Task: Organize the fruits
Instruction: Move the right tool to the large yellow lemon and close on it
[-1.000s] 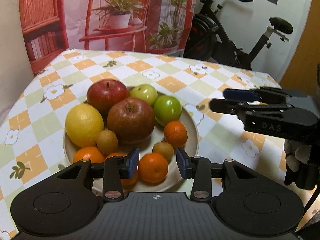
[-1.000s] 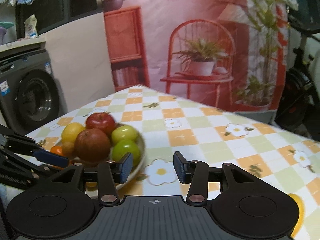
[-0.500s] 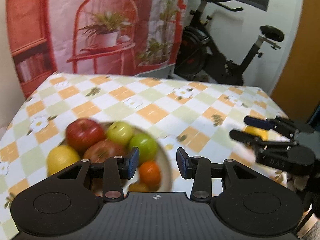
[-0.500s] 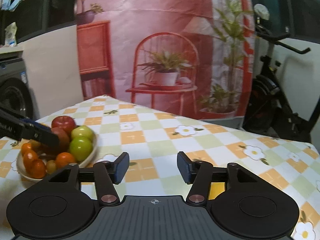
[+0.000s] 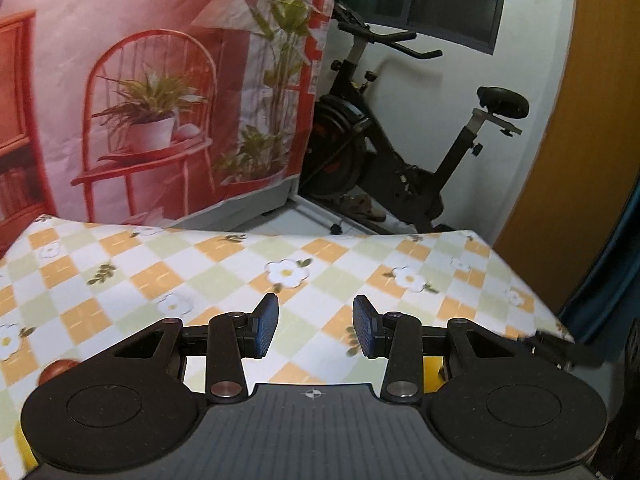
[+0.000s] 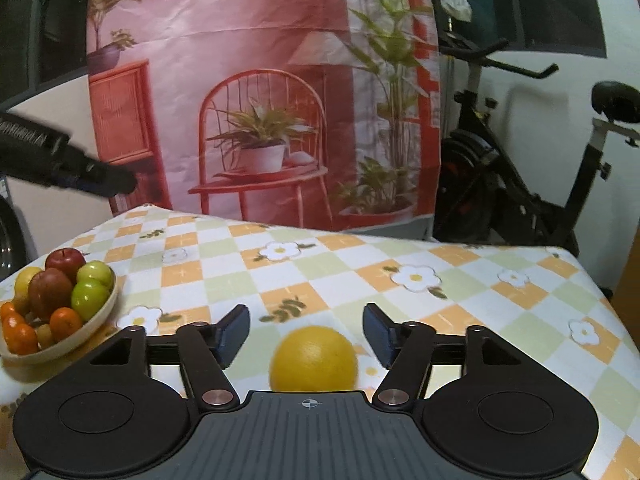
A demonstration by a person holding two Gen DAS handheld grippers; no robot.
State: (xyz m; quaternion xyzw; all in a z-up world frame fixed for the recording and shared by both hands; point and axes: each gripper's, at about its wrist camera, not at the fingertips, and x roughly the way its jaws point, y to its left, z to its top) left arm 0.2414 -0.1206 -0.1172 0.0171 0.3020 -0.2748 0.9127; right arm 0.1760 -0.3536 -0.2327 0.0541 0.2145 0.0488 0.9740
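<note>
Right wrist: orange (image 6: 313,358) between parted tool (image 6: 306,334) fingers.

The tablecloth (image 6: 360,280) is checked in orange, pale green and white, with white yellow-centred flowers. A yellow fruit (image 6: 314,358) lies on it. At 9 o'clock, a cream bowl (image 6: 102,316) holds 2 green fruits, red apples and orange mandarins. The backdrop (image 6: 260,80) is pink-red.
</note>
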